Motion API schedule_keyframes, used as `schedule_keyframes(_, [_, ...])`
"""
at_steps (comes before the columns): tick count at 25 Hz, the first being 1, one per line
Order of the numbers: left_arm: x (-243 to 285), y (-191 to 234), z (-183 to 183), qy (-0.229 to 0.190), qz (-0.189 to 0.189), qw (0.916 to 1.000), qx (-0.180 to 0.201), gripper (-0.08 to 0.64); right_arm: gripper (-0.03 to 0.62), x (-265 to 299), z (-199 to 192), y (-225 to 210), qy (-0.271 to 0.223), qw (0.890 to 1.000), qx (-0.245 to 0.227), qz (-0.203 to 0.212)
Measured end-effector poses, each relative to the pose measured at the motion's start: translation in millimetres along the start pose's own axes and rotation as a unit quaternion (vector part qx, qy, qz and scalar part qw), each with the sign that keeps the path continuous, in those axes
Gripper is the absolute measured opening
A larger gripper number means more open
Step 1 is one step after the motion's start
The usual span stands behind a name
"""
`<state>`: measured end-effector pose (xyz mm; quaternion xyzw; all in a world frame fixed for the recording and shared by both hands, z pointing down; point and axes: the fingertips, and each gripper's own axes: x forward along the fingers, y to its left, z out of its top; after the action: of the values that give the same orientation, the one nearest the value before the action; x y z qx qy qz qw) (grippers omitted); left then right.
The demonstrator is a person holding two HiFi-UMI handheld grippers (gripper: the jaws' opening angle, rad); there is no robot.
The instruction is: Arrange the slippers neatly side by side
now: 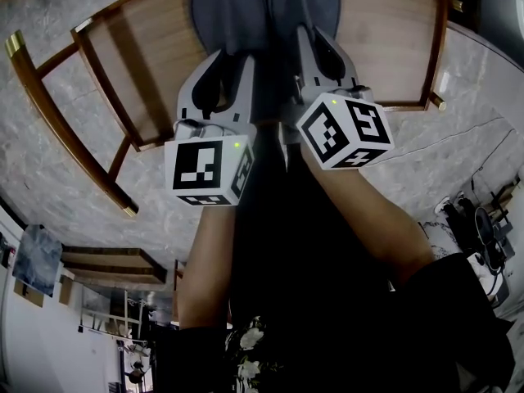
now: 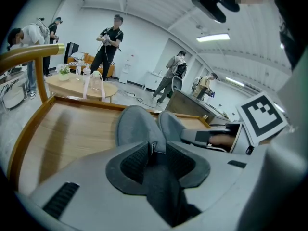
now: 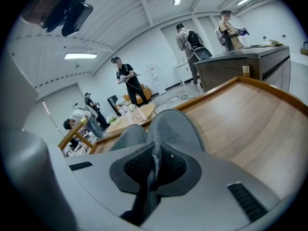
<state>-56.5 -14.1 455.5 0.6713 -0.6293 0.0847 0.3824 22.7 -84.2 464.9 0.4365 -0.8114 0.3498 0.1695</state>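
- Left gripper: jaws partly closed, clamped on the heel rim of the left slipper
- Right gripper: jaws nearly together, pinching the thin heel edge of the right slipper
- Both grey slippers lie just beside each other on the wooden tabletop, toes pointing away; the gripper bodies hide their heels in the head view
- Beyond: people, a low round table, a counter

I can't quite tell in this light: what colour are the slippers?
Both slippers are grey, clearest in the right gripper view.
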Motion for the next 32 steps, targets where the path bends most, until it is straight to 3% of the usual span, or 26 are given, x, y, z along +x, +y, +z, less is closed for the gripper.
schedule_keyframes(3, [-3.6, -2.5, -5.9, 0.003, -0.001, 1.0, -0.005, 0.112, 0.023, -0.3, 0.6, 7.3, 0.002, 0.999, -0.029, 0.019])
schedule_keyframes(8, [-8.9, -8.3, 3.4, -0.006, 0.004, 0.9999, -0.014, 0.121, 0.086, -7.1, 8.1, 19.2, -0.002, 0.996, -0.071, 0.048])
schedule_keyframes(19, [-47.7, -26.0, 33.7, -0.039, 0.036, 0.9985, 0.007, 0.121, 0.087, -43.4, 31.4, 30.6, -0.005, 0.995, -0.076, 0.064])
schedule_keyframes(20, [-51.3, -29.4, 34.7, -0.039, 0.036, 0.9985, 0.011, 0.121, 0.07, -45.2, 33.1, 28.4, -0.012, 0.994, -0.089, 0.057])
schedule_keyframes(21, [-54.3, -32.1, 36.1, -0.039, 0.036, 0.9985, 0.015, 0.121, 0.004, -44.0, 35.0, 23.8, -0.02, 0.993, -0.105, 0.047])
schedule_keyframes(24, [-61.1, -32.9, 39.2, -0.044, 0.04, 0.998, 0.024, 0.121, 0.0, -28.9, 36.8, 3.4, -0.022, 0.994, -0.107, 0.026])
schedule_keyframes(27, [-66.4, -24.3, 31.9, -0.045, 0.05, 0.9976, 0.017, 0.121, 0.006, -24.5, 41.1, 12.1, -0.027, 0.991, -0.116, 0.058])
schedule_keyframes(29, [-67.2, -20.2, 24.8, -0.041, 0.057, 0.9975, 0.006, 0.121, 0.111, -25.6, 40.0, 32.1, -0.031, 0.984, -0.147, 0.1])
schedule_keyframes(32, [-66.5, -22.2, 19.3, -0.037, 0.059, 0.9976, 0.0, 0.121, 0.158, -15.5, 24.0, 39.5, -0.007, 0.979, -0.17, 0.113])
